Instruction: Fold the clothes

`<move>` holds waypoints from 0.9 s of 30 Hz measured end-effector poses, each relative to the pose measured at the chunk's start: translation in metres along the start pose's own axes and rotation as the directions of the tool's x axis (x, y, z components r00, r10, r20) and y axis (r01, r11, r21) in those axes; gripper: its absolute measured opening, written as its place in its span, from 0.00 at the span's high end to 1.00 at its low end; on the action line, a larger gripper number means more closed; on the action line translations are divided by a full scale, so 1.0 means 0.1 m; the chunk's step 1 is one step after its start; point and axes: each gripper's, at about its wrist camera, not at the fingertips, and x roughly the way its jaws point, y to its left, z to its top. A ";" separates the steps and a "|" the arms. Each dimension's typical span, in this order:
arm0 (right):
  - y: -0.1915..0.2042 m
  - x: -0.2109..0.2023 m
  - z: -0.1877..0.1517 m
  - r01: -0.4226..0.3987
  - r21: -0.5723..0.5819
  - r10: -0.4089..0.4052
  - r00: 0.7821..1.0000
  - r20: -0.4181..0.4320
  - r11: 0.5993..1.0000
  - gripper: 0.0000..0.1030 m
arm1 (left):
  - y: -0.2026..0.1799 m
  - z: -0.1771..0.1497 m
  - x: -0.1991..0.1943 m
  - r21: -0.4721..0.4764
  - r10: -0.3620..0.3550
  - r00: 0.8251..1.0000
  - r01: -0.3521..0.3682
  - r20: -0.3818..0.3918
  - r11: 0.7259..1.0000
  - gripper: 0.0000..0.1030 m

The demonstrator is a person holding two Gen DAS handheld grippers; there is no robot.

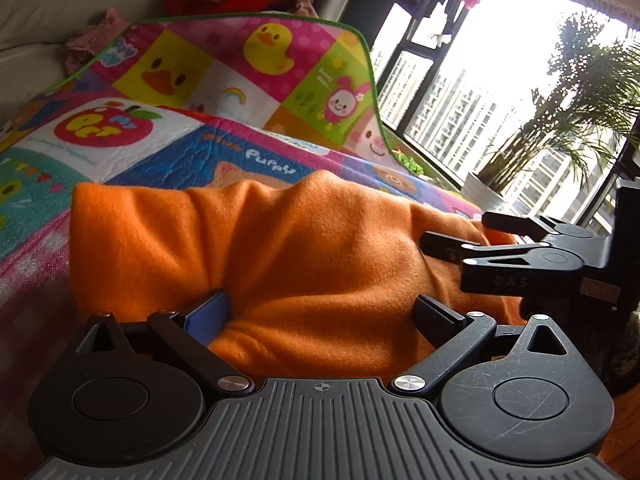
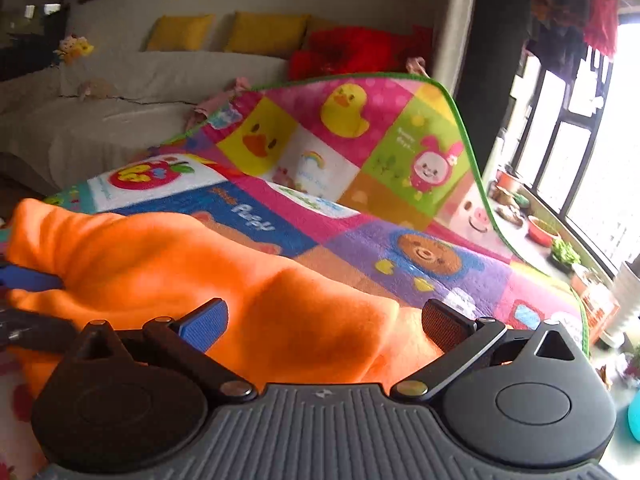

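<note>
Orange fleece garment [image 1: 280, 256] bulges between the wide-spread fingers of the left gripper [image 1: 320, 312], on the cartoon play mat [image 1: 248, 92]. Beside it, the right gripper [image 2: 324, 320] also straddles the fleece, jaws wide, gripping nothing; the garment's long axis runs across both.

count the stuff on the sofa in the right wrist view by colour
yellow cushions: 2
red fluffy heap: 1
pink clothes: 2
total: 5
</note>
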 end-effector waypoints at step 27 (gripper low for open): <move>0.11 0.01 -0.48 -0.018 -0.029 0.016 0.995 -0.095 0.999 0.00 | 0.34 -0.04 -0.18 -0.203 0.186 0.982 -0.174 0.039 0.964 0.13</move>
